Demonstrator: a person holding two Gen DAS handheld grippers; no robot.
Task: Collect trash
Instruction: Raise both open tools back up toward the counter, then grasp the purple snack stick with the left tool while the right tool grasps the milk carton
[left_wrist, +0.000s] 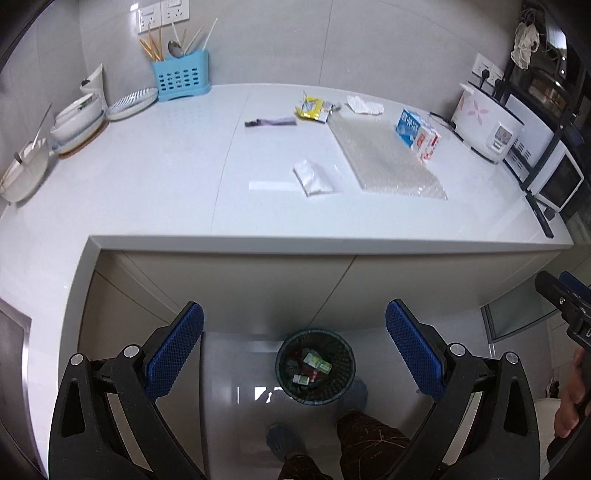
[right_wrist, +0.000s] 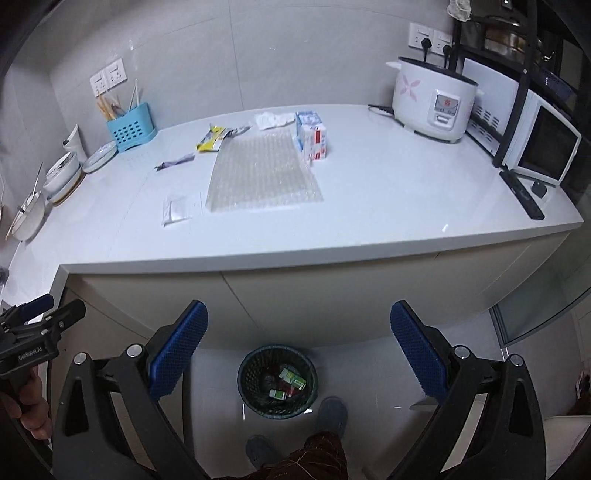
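Note:
Trash lies scattered on the white counter (left_wrist: 147, 192): a bubble-wrap sheet (left_wrist: 380, 155) (right_wrist: 262, 173), a small white packet (left_wrist: 312, 177) (right_wrist: 177, 208), a yellow wrapper (left_wrist: 312, 109) (right_wrist: 212, 138), a purple strip (left_wrist: 271, 122) (right_wrist: 175, 162), crumpled tissue (left_wrist: 364, 105) (right_wrist: 273, 119) and a blue-and-red carton (left_wrist: 417, 134) (right_wrist: 312, 138). A dark mesh bin (left_wrist: 315, 365) (right_wrist: 277, 382) on the floor holds several small cartons. My left gripper (left_wrist: 295, 350) and right gripper (right_wrist: 297, 350) both hang open and empty above the bin, in front of the counter edge.
At the back left stand a blue utensil caddy (left_wrist: 181, 79), a plate and stacked bowls (left_wrist: 77, 122). A rice cooker (right_wrist: 432, 99), a microwave (right_wrist: 543, 147) and a black rack fill the right end. The person's legs and slippers (right_wrist: 332, 411) are beside the bin.

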